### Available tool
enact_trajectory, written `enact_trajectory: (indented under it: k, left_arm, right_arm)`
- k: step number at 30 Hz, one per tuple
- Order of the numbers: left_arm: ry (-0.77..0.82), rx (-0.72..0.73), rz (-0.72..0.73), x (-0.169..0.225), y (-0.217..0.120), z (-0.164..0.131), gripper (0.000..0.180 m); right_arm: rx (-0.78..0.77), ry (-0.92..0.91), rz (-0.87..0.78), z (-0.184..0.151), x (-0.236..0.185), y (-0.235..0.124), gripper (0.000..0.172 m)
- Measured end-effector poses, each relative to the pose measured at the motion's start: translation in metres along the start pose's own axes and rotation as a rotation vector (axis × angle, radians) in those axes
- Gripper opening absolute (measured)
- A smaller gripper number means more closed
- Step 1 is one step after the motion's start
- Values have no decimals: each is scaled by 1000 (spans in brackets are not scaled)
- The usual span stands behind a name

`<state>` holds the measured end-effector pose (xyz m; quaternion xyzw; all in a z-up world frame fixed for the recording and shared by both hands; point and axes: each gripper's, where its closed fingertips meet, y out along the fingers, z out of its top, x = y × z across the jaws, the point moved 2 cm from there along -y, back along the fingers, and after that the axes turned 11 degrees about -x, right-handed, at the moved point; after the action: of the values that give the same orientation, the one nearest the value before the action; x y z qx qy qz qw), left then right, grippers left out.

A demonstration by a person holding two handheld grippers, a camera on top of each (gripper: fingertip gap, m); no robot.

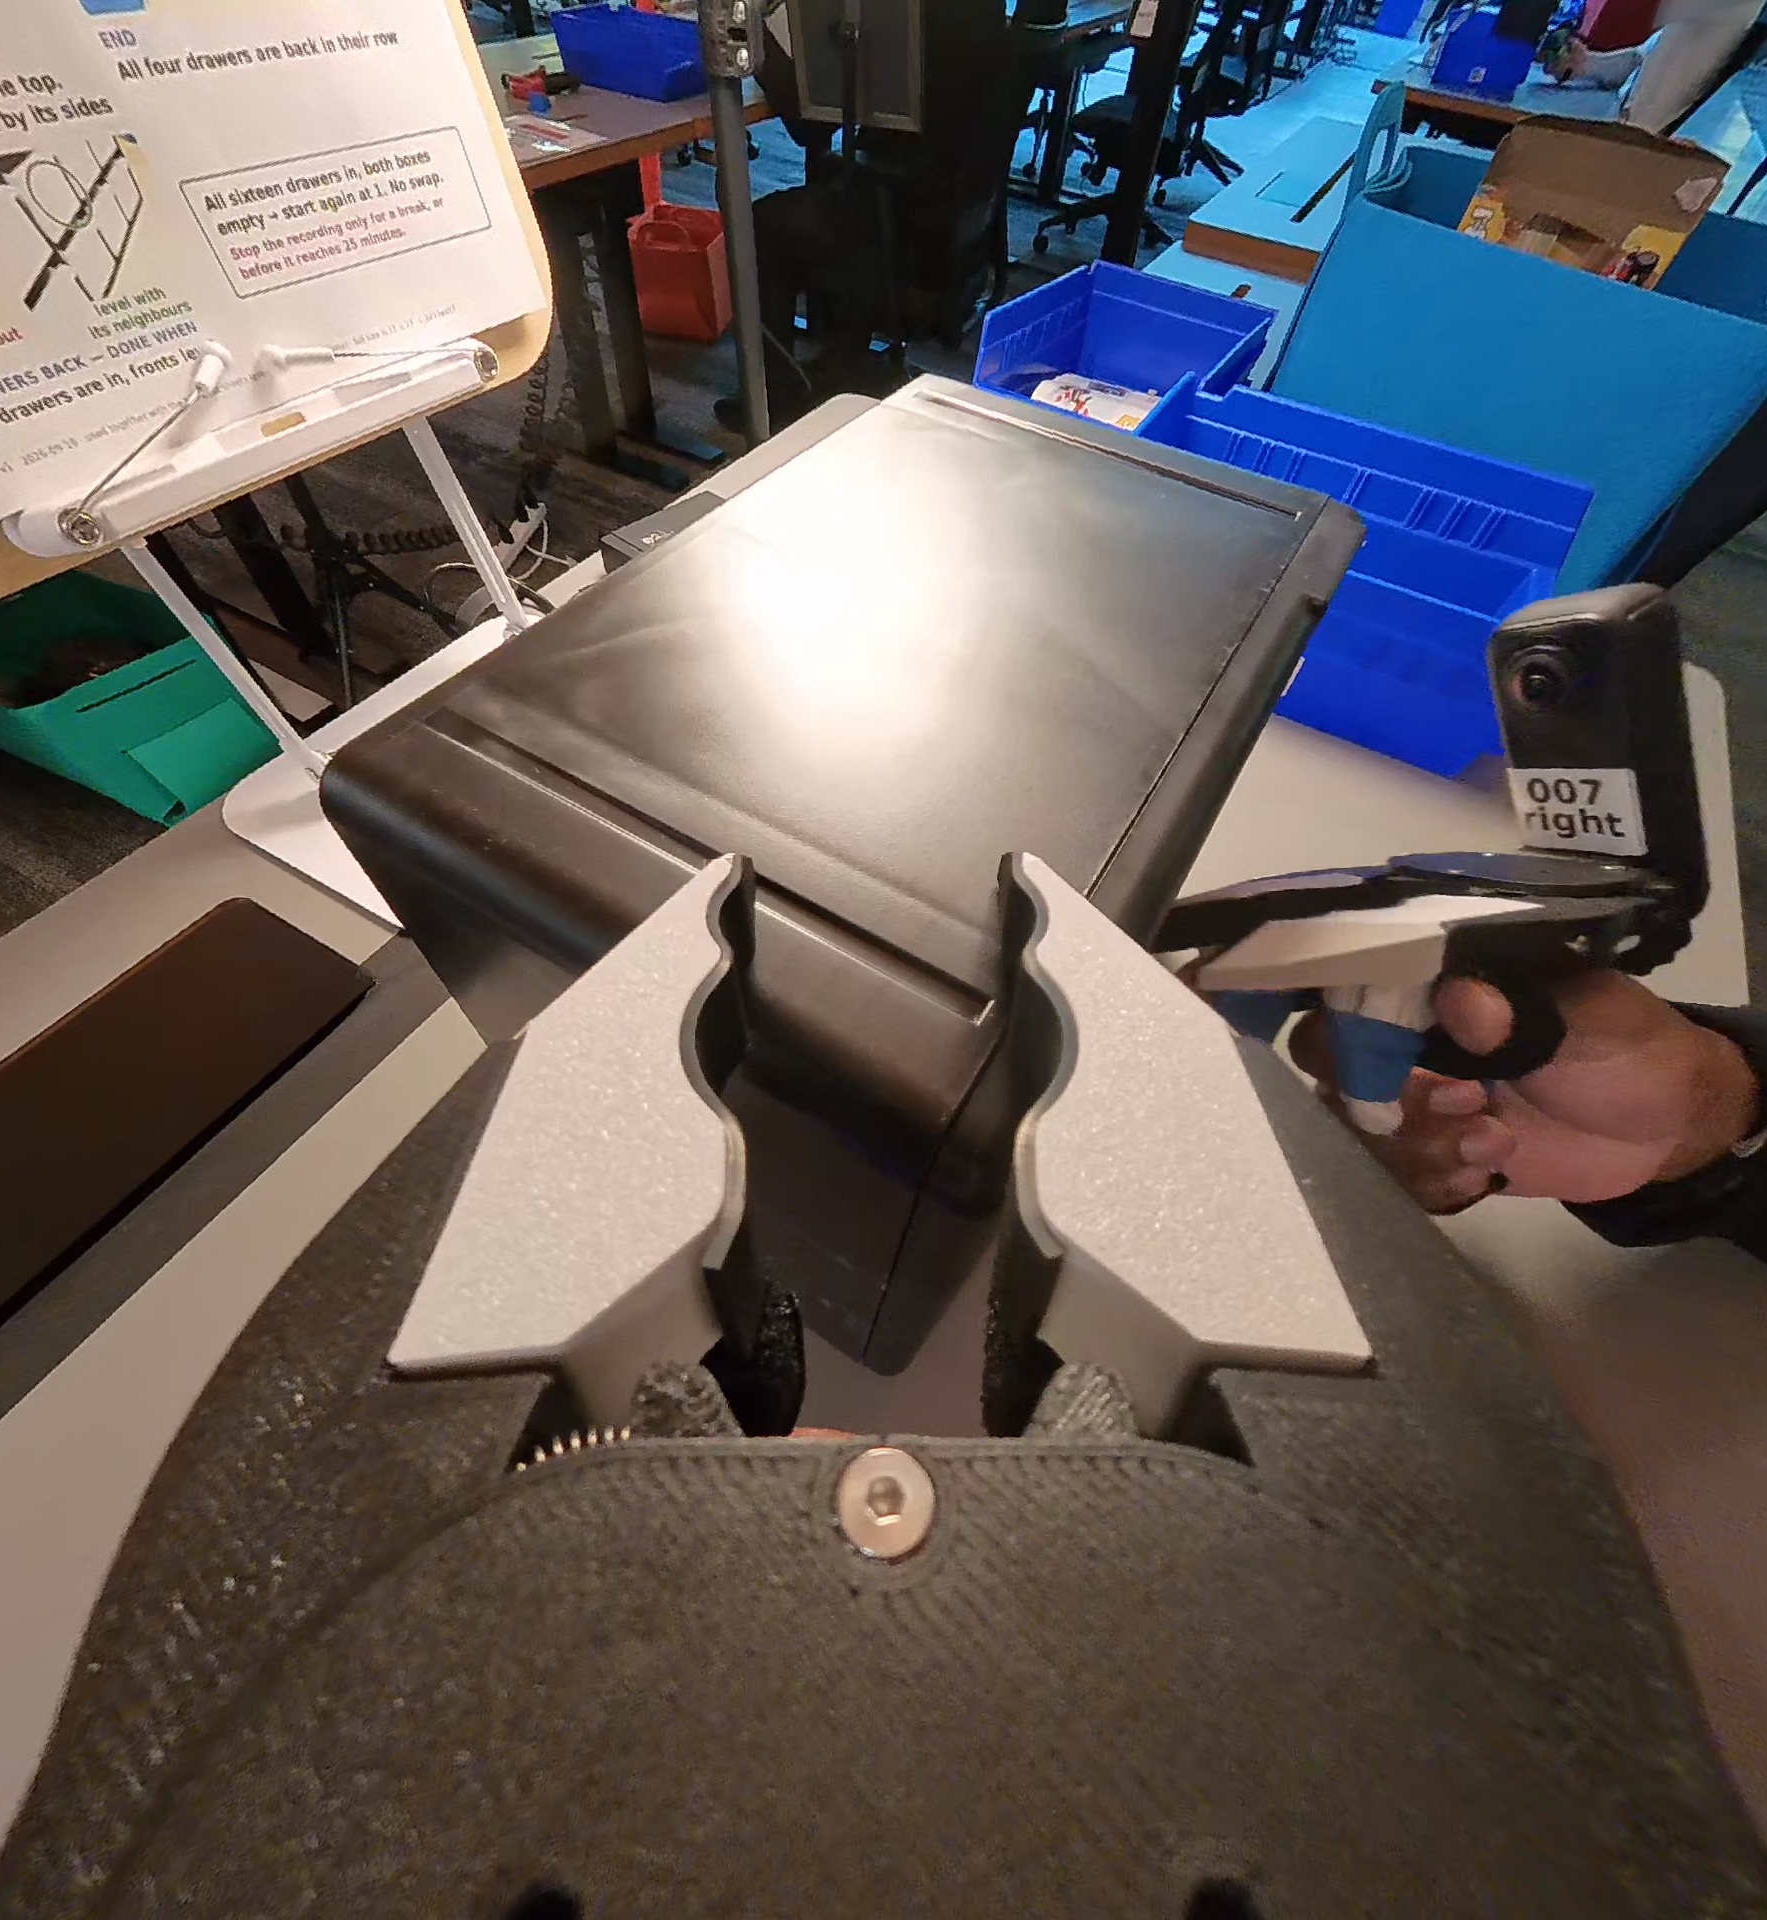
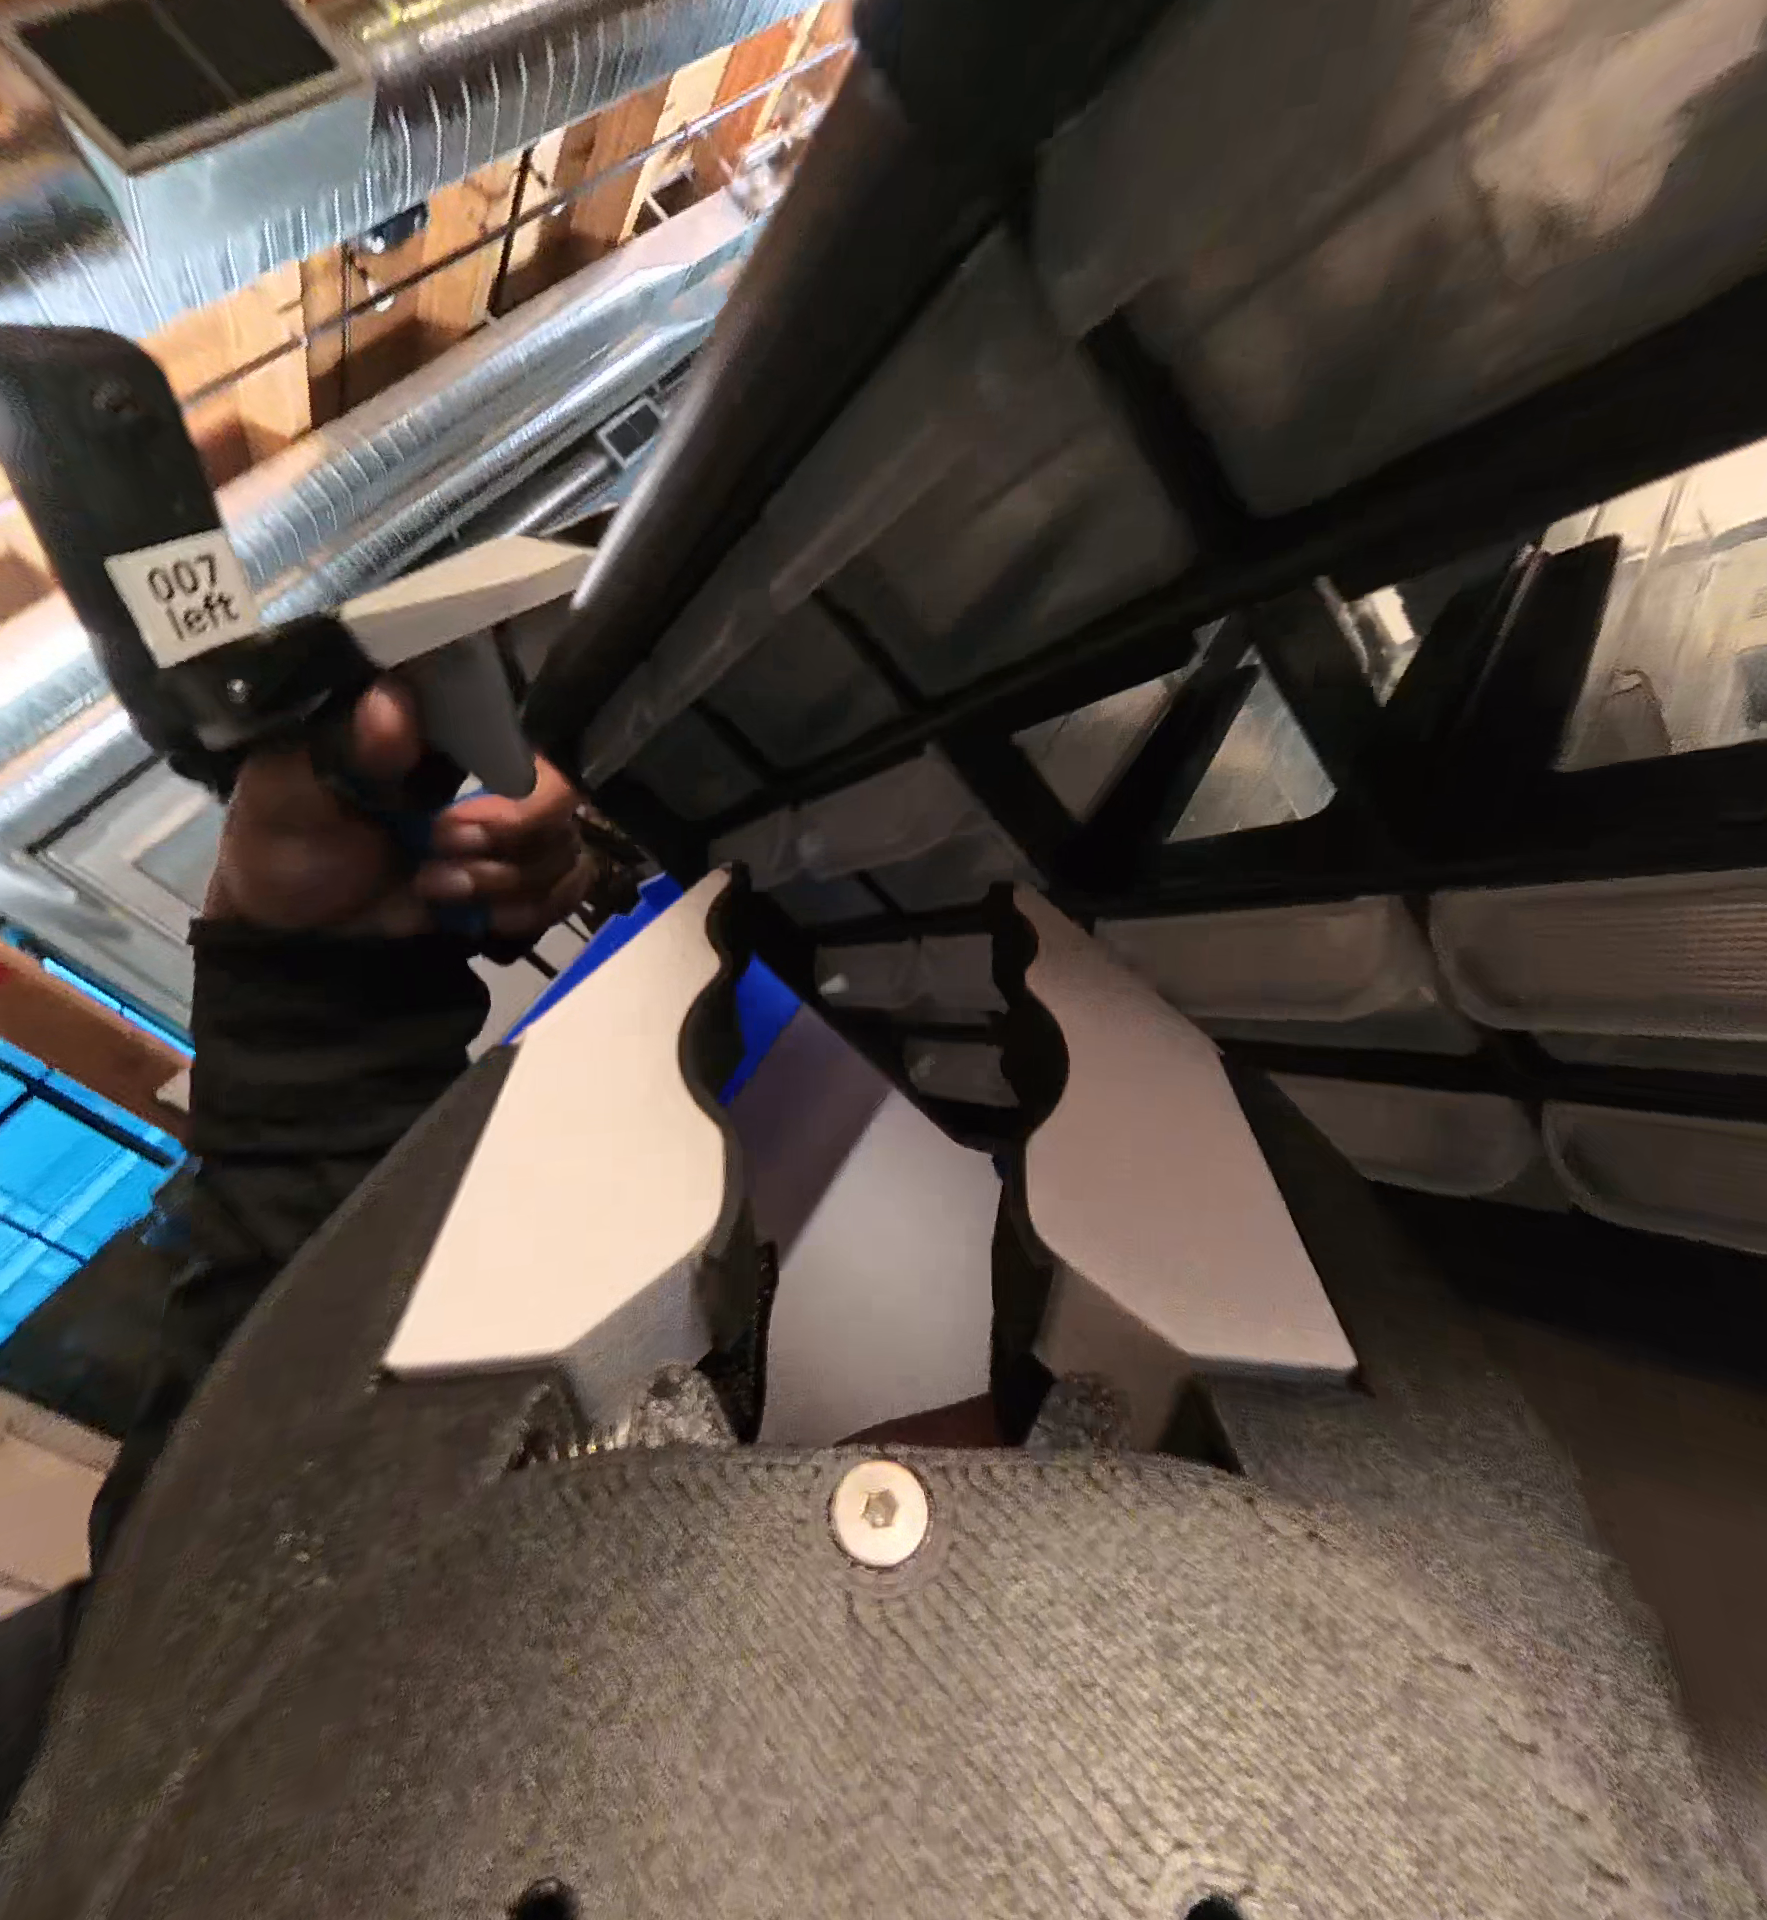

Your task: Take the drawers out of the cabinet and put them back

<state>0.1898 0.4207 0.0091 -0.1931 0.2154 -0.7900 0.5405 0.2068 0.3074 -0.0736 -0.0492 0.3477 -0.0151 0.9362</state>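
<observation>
your left tool [image 1: 874,894] sits half open astride the near corner of the black cabinet [image 1: 858,644], a finger [image 1: 640,1039] on either side of the raised rim; whether the pads press on it you cannot tell. the cabinet stands on the desk [image 1: 1627,1455], its lit top toward you. your right tool [image 2: 868,925] comes at the drawer face from low down, half open, with a corner of the frame and a small clear drawer [image 2: 900,977] between its fingers, and the blur hides any contact. several slots [image 2: 1243,748] look empty, so drawers are out. the risk, as i judge it: the left hold is on a slick rounded corner, so it may slip and the cabinet tip or slide. a right tool set across frame and drawer together would likely jam the drawer.
</observation>
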Motion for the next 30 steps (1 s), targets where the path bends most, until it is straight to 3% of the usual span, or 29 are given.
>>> enact_trajectory:
  k: [8, 18, 22, 30]
  left_arm:
    - [1, 0, 3, 0, 0, 0, 48]
    - [2, 0, 5, 0, 1, 0, 48]
    - [2, -1, 15, -1, 1, 1, 48]
    - [1, 1, 11, -1, 1, 0, 48]
  right_arm:
    - [67, 138, 92, 5, 8, 14, 18]
    - [131, 190, 173, 9, 6, 8, 19]
    - [138, 198, 169, 9, 7, 13, 12]
    - [122, 212, 254, -14, -14, -9, 9]
